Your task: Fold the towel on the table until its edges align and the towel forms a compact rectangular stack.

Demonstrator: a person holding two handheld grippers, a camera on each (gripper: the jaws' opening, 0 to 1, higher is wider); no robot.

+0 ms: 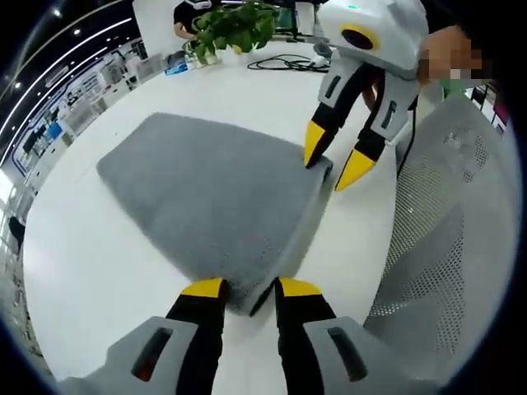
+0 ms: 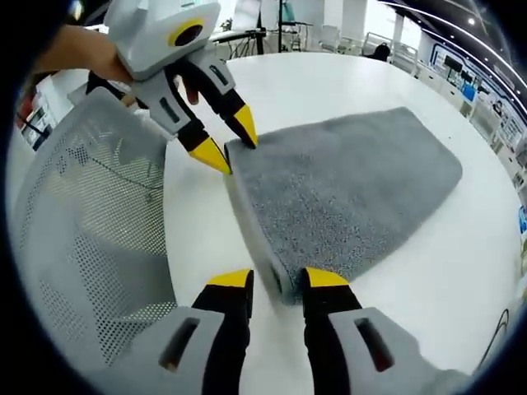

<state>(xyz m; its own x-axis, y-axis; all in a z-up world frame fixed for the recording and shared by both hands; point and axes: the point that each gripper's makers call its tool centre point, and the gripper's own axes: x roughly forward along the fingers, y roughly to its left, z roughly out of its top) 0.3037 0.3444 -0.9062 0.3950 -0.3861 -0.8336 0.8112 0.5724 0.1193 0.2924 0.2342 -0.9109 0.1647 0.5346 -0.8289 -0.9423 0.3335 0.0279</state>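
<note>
Towel point(image 1: 210, 197) is lying on the white table point(image 1: 99, 271), already doubled over: two thick grey pile layers showing at the near edge, fuzzy nap on top, outline tapering to rounded far corners

Your left tongs point(image 1: 251, 288) are sitting at one near corner with the folded edge between the yellow tips; jaws are parted around it and I can't tell if they're actually pinching the cloth

Your right tongs point(image 2: 278, 280) are doing the same at the other near corner point(image 2: 276, 276): tips straddling the layered edge, gap visible, grip unclear

In the left gripper view the right tongs point(image 1: 331, 158) are coming in from the right, one yellow tip touching the towel corner

A grey perforated mesh chair back point(image 1: 445, 222) is standing just beside the table edge near you

A potted green plant point(image 1: 235, 29) and a black cable point(image 1: 288, 62) are sitting on the table's far side, well apart from the towel
</note>
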